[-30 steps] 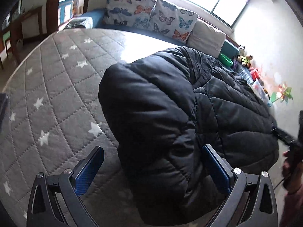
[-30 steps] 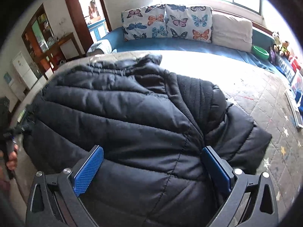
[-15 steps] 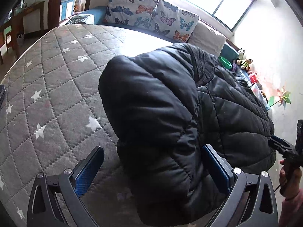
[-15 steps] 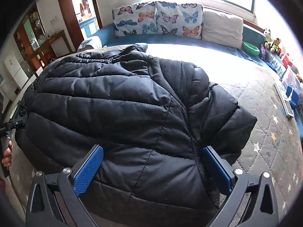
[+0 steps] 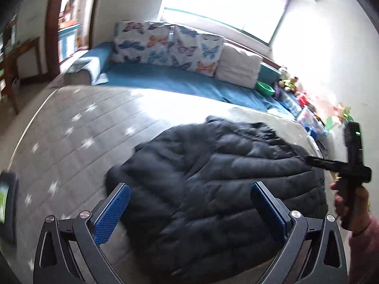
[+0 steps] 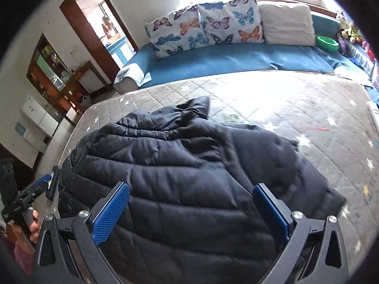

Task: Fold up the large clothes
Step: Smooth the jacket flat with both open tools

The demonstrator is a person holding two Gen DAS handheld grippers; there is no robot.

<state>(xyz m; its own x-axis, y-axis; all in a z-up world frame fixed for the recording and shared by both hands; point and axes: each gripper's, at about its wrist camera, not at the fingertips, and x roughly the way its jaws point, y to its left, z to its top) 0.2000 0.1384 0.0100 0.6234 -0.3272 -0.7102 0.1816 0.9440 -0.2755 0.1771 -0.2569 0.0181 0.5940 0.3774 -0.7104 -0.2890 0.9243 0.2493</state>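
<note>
The black quilted puffer jacket lies on the grey star-patterned quilted mattress, toward its near edge, bunched into a rough mound with its outer shell up. A rumpled peak of fabric at the far end, probably collar or hood, points toward the blue daybed. One lobe, possibly a sleeve, spreads outward on the jacket's right in the right wrist view. The garment is not flat; seams run unevenly and the outline is irregular, so folding appears unfinished.

The left gripper hangs above the jacket's near left portion, its blue-padded fingers spread wide with nothing between them. The right gripper hangs over the near middle of the jacket, likewise spread and empty. Neither touches the fabric as far as the views show. This raised, released posture suits a survey of the garment before a new hold is chosen.

A hand holds the right tool's handle at the edge of the left wrist view, with a pink sleeve below it.

Beyond the mattress, butterfly-print cushions and a plain cream cushion lean along the daybed under the window. A green bowl sits at its right end, beside small toys. A doorway opens at the left.
</note>
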